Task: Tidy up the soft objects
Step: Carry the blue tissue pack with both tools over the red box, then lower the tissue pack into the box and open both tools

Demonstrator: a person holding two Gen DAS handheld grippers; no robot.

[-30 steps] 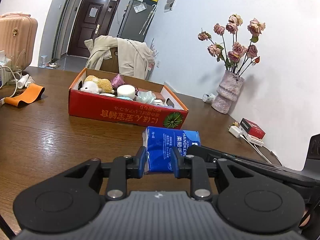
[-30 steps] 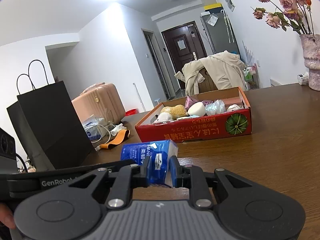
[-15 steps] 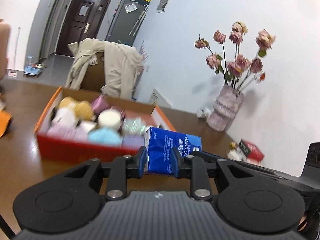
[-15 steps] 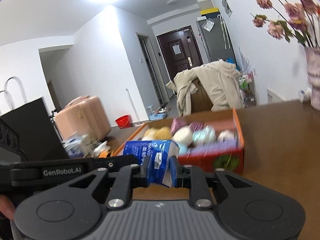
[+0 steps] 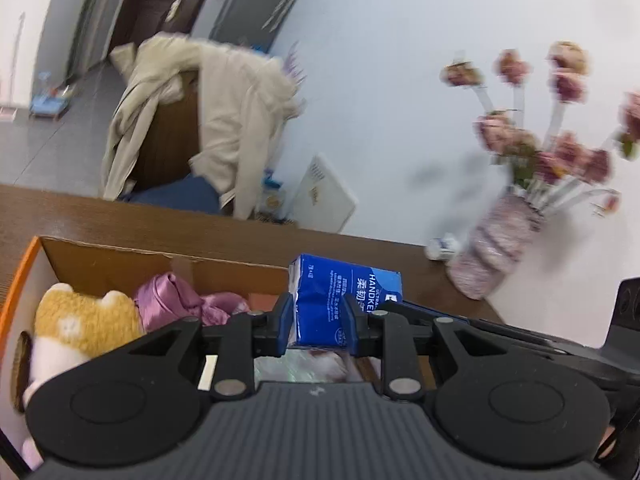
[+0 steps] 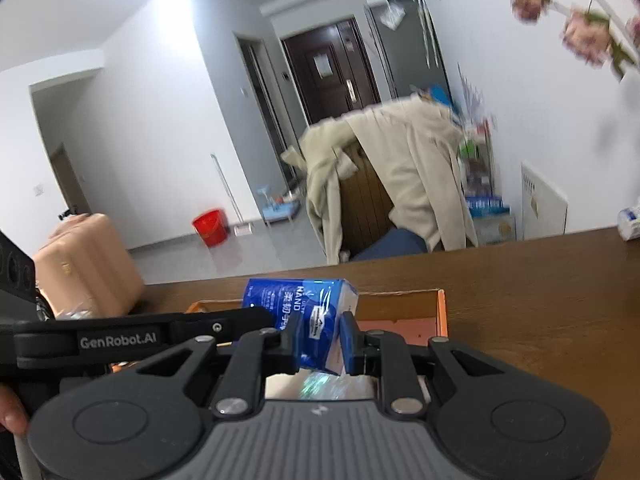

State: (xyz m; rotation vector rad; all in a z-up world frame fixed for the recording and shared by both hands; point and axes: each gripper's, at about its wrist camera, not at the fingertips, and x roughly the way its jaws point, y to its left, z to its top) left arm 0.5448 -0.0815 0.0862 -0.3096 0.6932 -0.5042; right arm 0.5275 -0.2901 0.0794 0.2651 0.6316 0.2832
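Tissue pack, blue, is clamped at opposite ends by the left gripper and right gripper, fingers pressed on it, held above the open cardboard box on the table, over a plush toy and pink cloth.

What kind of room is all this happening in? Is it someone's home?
Most likely a lived-in flat, at a dining table. A beige coat hangs over a chair, a vase of pink flowers stands by the wall, and a dark front door and a suitcase show behind.
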